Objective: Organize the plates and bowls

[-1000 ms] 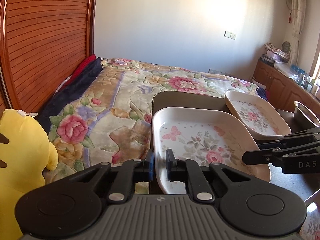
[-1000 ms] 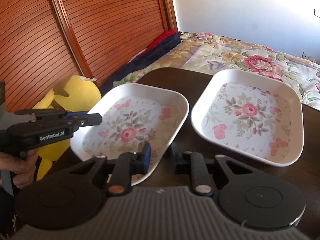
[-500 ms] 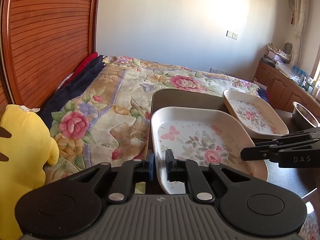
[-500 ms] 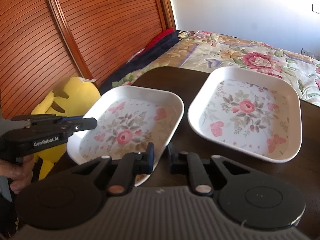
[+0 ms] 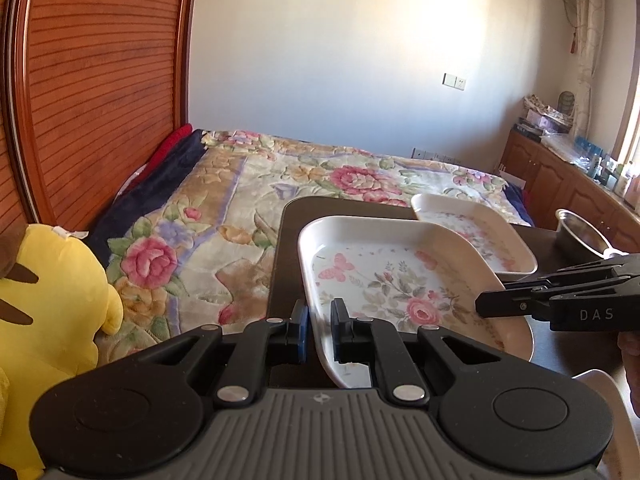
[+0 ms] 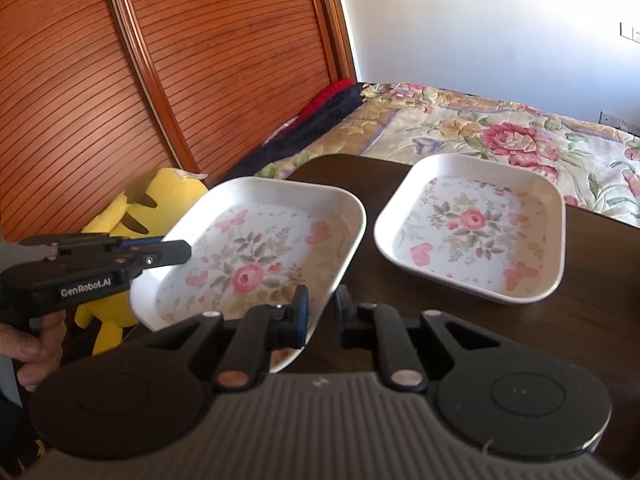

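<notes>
A square white floral plate (image 5: 400,280) (image 6: 256,264) hangs tilted above the dark table (image 6: 560,340), held from two sides. My left gripper (image 5: 319,320) is shut on its left rim and shows in the right wrist view as a black tool (image 6: 186,250) in a hand. My right gripper (image 6: 322,308) is shut on the rim nearest it, and its tips (image 5: 480,305) reach in from the right in the left wrist view. A second matching plate (image 6: 472,228) (image 5: 476,232) lies flat on the table beyond.
A steel bowl (image 5: 580,236) stands at the table's right end. A yellow plush toy (image 6: 160,200) sits left of the table, by the slatted wooden headboard (image 6: 200,60). The bed with a floral blanket (image 5: 280,184) lies behind, with wooden cabinets (image 5: 560,176) far right.
The held plate has risen off the table and tilted, moving left away from the second plate. Both grippers keep their hold on it.
</notes>
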Available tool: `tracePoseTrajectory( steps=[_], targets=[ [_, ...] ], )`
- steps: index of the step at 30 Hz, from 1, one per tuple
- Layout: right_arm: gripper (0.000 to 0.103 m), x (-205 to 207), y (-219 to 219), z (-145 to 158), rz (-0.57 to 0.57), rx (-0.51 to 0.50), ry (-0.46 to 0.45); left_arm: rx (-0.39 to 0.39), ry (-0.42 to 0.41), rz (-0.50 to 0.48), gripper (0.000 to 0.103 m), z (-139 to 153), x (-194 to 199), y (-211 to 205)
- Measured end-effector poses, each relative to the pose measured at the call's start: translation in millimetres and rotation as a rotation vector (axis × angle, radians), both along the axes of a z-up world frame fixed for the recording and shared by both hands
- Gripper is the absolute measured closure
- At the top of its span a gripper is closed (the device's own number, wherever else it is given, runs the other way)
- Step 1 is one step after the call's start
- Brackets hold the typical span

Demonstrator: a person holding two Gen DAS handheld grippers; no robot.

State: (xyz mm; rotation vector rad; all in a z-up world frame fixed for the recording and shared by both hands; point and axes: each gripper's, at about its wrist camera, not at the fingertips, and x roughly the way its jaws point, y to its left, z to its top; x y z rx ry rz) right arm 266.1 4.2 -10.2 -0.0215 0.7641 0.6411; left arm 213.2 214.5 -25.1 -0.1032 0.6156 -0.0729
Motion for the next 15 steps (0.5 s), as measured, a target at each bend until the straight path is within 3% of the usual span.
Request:
tracePoseTrajectory(
  steps=[15],
  targets=[
    [0.088,-33.8,-46.3,21.4,-0.036,0.037,-0.053,0.014,-0.037,-0.041,0.090,22.8,-36.7,-45.8]
  ],
)
